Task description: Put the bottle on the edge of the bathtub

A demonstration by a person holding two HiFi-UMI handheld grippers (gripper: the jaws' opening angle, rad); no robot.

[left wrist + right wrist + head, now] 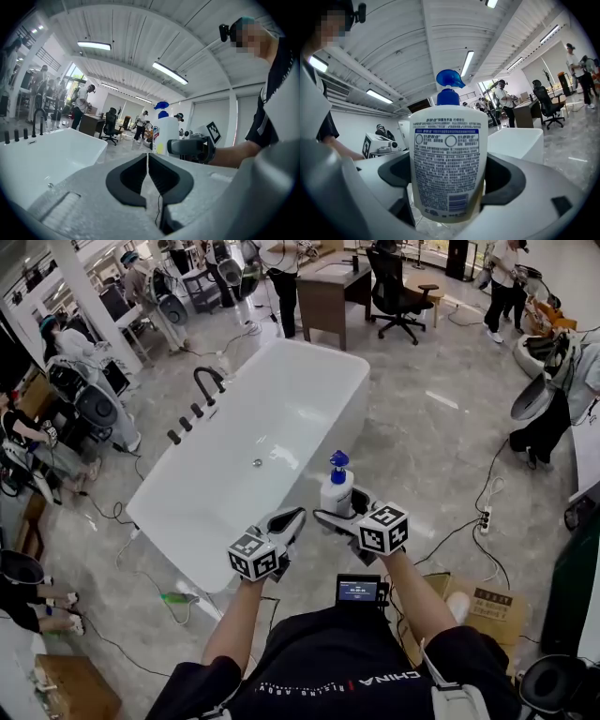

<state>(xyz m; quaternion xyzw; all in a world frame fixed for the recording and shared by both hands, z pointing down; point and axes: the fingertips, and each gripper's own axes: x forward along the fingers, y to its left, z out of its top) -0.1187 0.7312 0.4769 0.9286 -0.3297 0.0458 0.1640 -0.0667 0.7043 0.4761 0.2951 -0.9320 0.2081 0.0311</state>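
A white pump bottle (337,487) with a blue pump head stands upright between the jaws of my right gripper (339,514), which is shut on it. It hangs in the air beside the near right rim of the white bathtub (359,393). In the right gripper view the bottle (449,164) fills the middle, its printed label facing the camera, with a dark pad against each side. My left gripper (287,522) is just left of the bottle, its jaws shut with nothing between them. From the left gripper view, bottle (163,135) and bathtub (61,150) lie ahead.
A black faucet (208,383) and several black taps stand on the tub's far left rim. Cables and a power strip (485,519) lie on the floor to the right. A cardboard box (480,603) sits by my right leg. Desk, office chair (398,294) and people stand behind.
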